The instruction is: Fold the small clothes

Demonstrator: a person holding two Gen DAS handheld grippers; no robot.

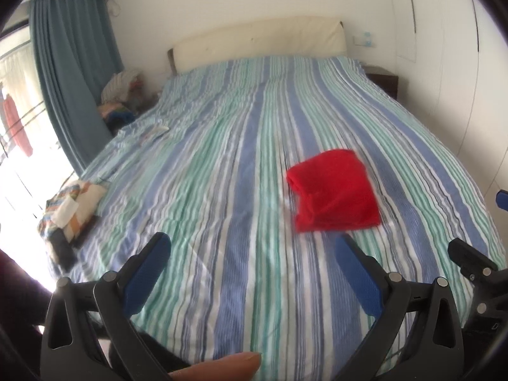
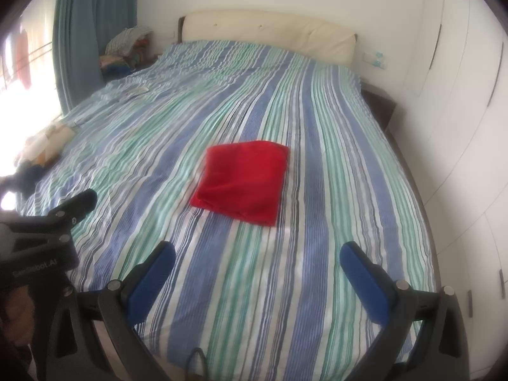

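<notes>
My left tongs (image 1: pixel 250 254) and right tongs (image 2: pixel 257 262) both gape apart, gripping nothing, while the red garment (image 2: pixel 241 181), folded into a rumpled square, lies at twelve o'clock on the striped bed (image 2: pixel 254 301).

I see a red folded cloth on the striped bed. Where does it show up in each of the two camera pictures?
Left wrist view: the red folded cloth lies right of centre, beyond the right finger of the open left tongs.
Right wrist view: the cloth lies near the centre, ahead of the open right tongs.
Shared landmark: the cream padded headboard at the far end of the blue-and-green striped bedspread.
</notes>
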